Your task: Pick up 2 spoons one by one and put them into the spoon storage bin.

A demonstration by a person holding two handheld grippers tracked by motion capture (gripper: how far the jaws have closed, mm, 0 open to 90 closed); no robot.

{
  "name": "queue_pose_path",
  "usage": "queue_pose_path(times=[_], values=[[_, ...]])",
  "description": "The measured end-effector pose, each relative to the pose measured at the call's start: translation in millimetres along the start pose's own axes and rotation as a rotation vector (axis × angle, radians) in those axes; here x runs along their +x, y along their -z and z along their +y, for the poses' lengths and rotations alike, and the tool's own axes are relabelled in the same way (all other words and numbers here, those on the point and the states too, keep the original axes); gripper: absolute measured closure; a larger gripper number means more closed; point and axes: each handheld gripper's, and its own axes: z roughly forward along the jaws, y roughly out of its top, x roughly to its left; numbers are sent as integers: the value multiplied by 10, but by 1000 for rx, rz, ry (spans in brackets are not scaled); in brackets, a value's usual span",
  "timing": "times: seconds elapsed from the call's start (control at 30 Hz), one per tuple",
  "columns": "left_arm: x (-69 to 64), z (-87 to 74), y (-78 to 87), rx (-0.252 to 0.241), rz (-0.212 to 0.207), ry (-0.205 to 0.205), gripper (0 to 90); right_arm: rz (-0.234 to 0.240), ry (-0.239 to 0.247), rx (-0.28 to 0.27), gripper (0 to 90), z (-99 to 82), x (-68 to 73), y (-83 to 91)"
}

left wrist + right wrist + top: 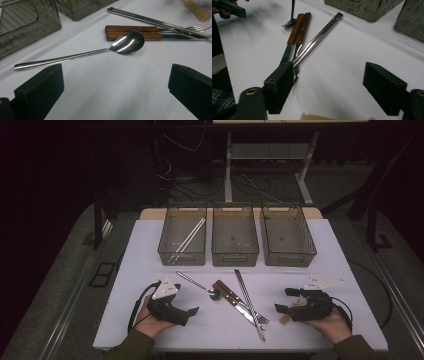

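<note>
Spoon (pixel 127 43): slim steel, long handle, shiny bowl up; left gripper (pixel 115 85) spread, empty; right gripper (pixel 329 87) unclenched.

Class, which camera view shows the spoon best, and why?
The left gripper view: the spoon lies whole and close, bowl shining. The high view shows it small; the right gripper view catches just its bowl.

Left hand-held gripper (pixel 192 311) and right hand-held gripper (pixel 282 300) gape, jaws facing inward.
</note>
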Motion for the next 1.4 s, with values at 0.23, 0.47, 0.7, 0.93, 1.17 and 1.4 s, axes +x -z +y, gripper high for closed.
queue_pose_path(times=[0.23, 0.47, 0.7, 0.93, 1.17, 1.4], values=[[-1, -3, 0, 6, 3, -6, 0, 22, -5, 32, 481, 102, 21, -146], [6, -4, -7, 12, 1, -11, 0, 40, 4, 88, 657, 223, 25, -367], [12, -10, -11, 15, -4, -17, 0, 44, 21, 112, 728, 324, 22, -547], [14, -11, -15, 19, -8, -18, 0, 30, 30, 142, 804, 405, 4, -700], [15, -11, -18, 20, -9, -18, 0, 22, 26, 163, 886, 491, -39, -852], [20, -12, -19, 22, -9, -18, 0, 7, 18, 168, 888, 592, -64, -1008]])
